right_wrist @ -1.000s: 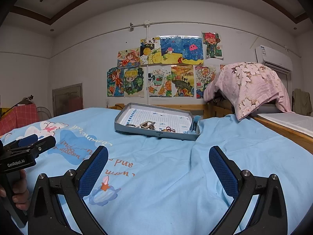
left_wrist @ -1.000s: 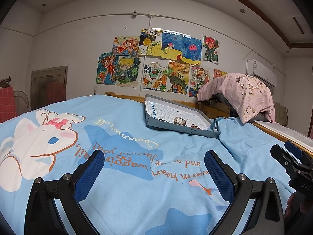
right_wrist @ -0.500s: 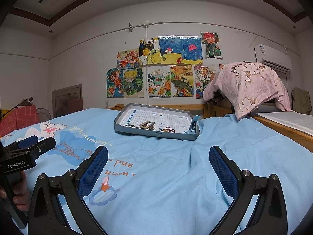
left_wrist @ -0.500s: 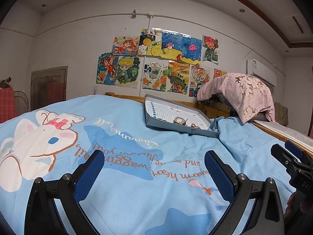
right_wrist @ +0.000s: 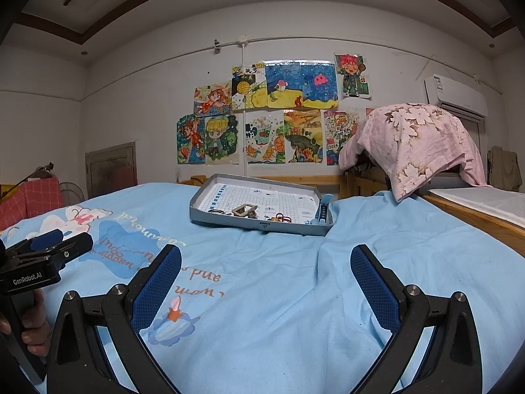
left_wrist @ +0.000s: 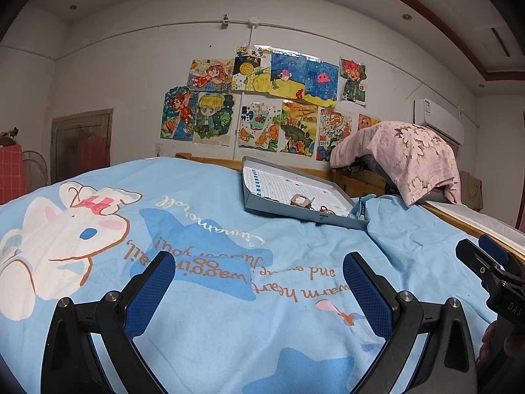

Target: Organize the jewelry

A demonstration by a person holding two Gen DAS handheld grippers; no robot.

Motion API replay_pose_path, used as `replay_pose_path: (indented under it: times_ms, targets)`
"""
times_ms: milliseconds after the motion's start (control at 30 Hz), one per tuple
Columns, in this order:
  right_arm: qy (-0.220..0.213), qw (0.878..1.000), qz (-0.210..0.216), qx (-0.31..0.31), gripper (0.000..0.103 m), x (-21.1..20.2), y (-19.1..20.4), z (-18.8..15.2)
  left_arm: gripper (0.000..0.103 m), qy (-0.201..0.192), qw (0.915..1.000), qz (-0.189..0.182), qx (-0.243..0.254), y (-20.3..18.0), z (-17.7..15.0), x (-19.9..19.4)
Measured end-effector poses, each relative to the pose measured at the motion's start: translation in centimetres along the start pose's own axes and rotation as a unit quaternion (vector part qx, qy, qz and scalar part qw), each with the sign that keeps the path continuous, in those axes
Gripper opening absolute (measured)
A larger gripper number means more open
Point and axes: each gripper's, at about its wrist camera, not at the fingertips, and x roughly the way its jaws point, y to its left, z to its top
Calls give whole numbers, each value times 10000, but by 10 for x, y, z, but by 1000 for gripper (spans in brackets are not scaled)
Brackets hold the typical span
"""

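Observation:
A shallow grey tray (right_wrist: pixel 229 219) with a checked white lining sits on the blue bedspread, far ahead of both grippers; it also shows in the left wrist view (left_wrist: pixel 279 211). In it lie a small tan buckle-like piece (right_wrist: pixel 244 210), a red and gold trinket (right_wrist: pixel 282 219), a dark chain (right_wrist: pixel 215 211) and a blue watch strap (right_wrist: pixel 323 211) at its right end. My left gripper (left_wrist: pixel 259 277) is open and empty above the bedspread. My right gripper (right_wrist: pixel 265 272) is open and empty too. Each gripper shows at the edge of the other's view.
The blue cartoon bedspread (right_wrist: pixel 262 295) covers the bed. A pink flowered cloth (right_wrist: pixel 416 144) drapes something at the back right. A wooden bed rail (right_wrist: pixel 475 216) runs along the right. Drawings (right_wrist: pixel 272 111) hang on the far wall.
The right wrist view has shifted very slightly; the tray sits a little further left in it. The left gripper has not visibly moved. Both stay open.

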Motion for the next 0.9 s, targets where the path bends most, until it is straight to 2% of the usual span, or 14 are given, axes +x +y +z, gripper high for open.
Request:
replay_pose_path:
  times_ms: [900]
  targets:
    - [35,10000,-11,0,101,0,5,-3,103,-38,10000,-46,80,-3,-3,-3]
